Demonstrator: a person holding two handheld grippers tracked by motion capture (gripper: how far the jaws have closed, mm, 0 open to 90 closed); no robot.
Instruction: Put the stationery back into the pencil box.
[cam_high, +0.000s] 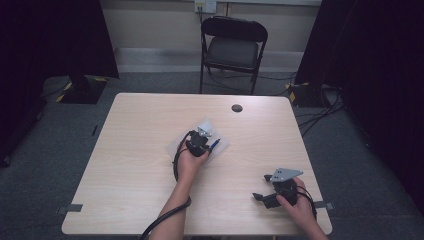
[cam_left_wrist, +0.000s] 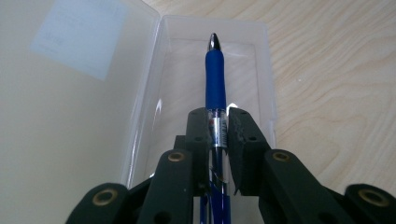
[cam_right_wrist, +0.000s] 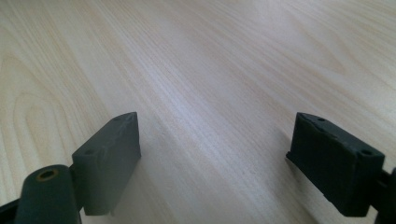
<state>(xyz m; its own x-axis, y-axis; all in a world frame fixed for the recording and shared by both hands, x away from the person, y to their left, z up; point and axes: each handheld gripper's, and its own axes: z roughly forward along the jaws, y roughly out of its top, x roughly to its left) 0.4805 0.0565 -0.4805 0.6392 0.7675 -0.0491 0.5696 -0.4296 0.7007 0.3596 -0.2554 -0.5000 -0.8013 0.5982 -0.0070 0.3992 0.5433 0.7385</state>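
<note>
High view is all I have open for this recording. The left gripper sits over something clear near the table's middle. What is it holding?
Observer: The left gripper is shut on a blue pen, jaws clamped on its clear barrel just behind the blue grip.
Operator: And the clear thing?
Observer: An open transparent plastic case; the pen points along its tray, with the lid folded out beside it.
Operator: Is the right gripper carrying anything?
Observer: No. The right gripper has its jaws wide apart with bare wooden table between them.
</note>
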